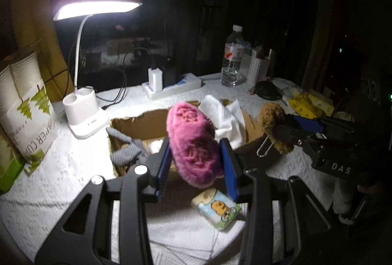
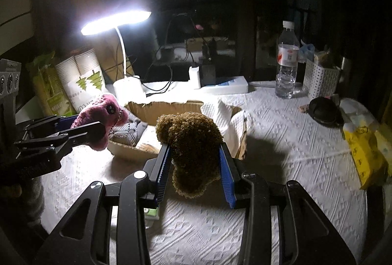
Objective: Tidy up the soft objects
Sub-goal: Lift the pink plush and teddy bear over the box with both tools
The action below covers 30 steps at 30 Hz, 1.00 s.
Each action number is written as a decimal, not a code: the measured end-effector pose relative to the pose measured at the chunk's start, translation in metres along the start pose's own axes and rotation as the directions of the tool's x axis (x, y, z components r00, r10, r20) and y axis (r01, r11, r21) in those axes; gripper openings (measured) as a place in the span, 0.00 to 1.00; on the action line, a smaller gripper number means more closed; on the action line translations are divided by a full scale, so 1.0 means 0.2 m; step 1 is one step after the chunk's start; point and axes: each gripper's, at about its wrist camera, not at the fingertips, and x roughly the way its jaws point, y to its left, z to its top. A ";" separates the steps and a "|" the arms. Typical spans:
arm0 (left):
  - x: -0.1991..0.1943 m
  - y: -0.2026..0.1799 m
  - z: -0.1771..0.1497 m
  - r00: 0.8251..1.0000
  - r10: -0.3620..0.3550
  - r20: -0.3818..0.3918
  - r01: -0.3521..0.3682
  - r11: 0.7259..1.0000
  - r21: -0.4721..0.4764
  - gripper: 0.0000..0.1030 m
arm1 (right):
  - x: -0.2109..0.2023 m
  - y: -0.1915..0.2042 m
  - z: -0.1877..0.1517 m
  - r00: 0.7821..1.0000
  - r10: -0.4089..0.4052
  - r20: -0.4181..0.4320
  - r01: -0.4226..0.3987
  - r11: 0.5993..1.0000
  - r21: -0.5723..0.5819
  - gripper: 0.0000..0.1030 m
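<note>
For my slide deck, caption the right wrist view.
Right gripper holds a brown plush toy before the cardboard box; left gripper holds a pink plush.

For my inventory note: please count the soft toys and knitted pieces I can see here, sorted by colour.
Pink: 1, the pink plush toy held in the left gripper
Brown: 1, the brown plush toy held in the right gripper
Grey: 1, the grey knitted item in the cardboard box
Total: 3

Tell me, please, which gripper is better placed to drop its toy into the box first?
Probably left. The left gripper holds the pink toy right at the box opening; the right gripper with the brown toy sits nearer the flap.
</note>
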 end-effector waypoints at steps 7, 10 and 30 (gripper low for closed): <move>0.04 0.00 0.07 1.000 0.003 0.024 -0.003 1.000 0.014 0.39 | 0.04 -0.03 0.06 1.000 -0.001 0.011 0.001 1.000 -0.007 0.39; 0.08 0.01 0.08 1.000 0.003 0.022 -0.004 1.000 0.017 0.39 | 0.07 -0.04 0.07 1.000 0.000 0.008 0.000 1.000 -0.006 0.39; 0.43 0.05 0.06 0.996 -0.018 -0.082 0.018 1.000 0.000 0.39 | 0.38 -0.16 0.08 0.998 0.012 -0.065 -0.010 0.999 0.034 0.39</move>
